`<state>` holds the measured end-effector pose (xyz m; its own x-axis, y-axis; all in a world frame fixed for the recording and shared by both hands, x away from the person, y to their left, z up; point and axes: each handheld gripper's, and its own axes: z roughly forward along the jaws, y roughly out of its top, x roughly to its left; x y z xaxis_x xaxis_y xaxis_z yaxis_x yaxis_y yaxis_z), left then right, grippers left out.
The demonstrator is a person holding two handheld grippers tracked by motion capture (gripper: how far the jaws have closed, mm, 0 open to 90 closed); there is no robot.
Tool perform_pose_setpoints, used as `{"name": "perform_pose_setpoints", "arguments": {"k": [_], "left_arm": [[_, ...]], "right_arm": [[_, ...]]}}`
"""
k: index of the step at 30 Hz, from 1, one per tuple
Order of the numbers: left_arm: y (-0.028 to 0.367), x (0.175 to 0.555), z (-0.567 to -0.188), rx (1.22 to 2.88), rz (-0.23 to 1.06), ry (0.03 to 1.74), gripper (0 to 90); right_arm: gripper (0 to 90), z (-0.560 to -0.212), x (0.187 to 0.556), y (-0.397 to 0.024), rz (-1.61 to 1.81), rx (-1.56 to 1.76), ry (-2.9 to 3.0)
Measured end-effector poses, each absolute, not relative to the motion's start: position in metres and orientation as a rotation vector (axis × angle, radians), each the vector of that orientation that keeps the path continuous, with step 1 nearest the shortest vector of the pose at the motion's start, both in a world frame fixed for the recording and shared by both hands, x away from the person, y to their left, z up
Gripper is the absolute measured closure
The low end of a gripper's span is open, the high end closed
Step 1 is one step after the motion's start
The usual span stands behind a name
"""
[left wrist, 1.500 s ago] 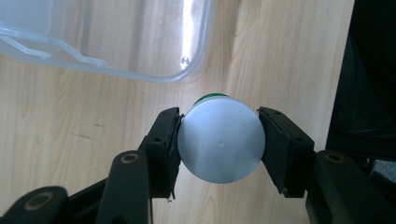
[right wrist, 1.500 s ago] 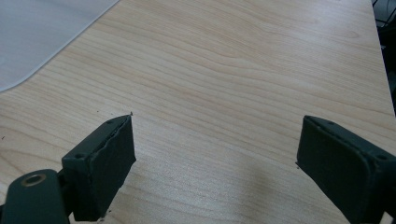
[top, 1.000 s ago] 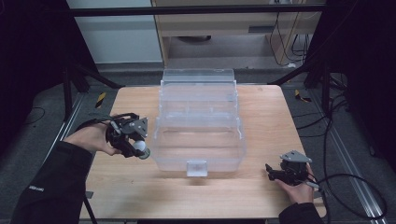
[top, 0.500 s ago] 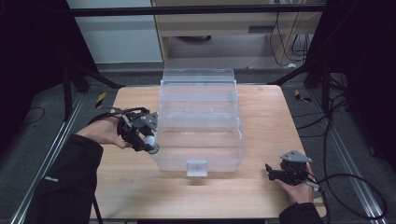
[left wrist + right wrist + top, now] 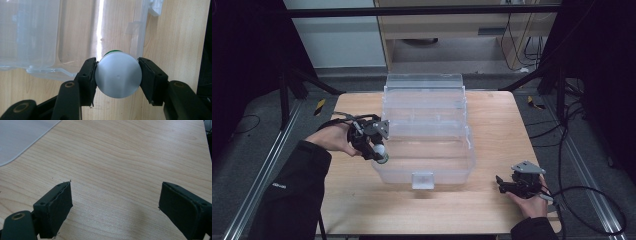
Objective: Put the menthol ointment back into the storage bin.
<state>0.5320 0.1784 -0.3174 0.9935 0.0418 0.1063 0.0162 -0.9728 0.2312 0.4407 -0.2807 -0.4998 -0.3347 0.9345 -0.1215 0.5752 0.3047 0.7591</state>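
Your left gripper (image 5: pixel 117 75) pinches the small bottle (image 5: pixel 118 75) at the clear box's (image 5: pixel 427 145) left rim; it is picked up, not yet placed inside. Your right gripper (image 5: pixel 115 205) rests spread, holding nothing.

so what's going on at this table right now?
A person works two handheld claws. The left claw is clamped on a small bottle with a green cap, holding it over the near left corner of the open clear plastic box on the wooden table. The right claw rests open on the table near the front right edge, holding nothing.
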Motion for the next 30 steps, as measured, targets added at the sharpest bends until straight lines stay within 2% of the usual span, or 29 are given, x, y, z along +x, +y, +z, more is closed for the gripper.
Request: {"name": "perform_pose_setpoints", "arguments": {"k": [30], "left_arm": [[0.182,0.544,-0.353,2.932,0.103,0.08,50.2]], "right_arm": [[11.6,-0.501,0.441,-0.28,0.82,1.327,2.031]]}}
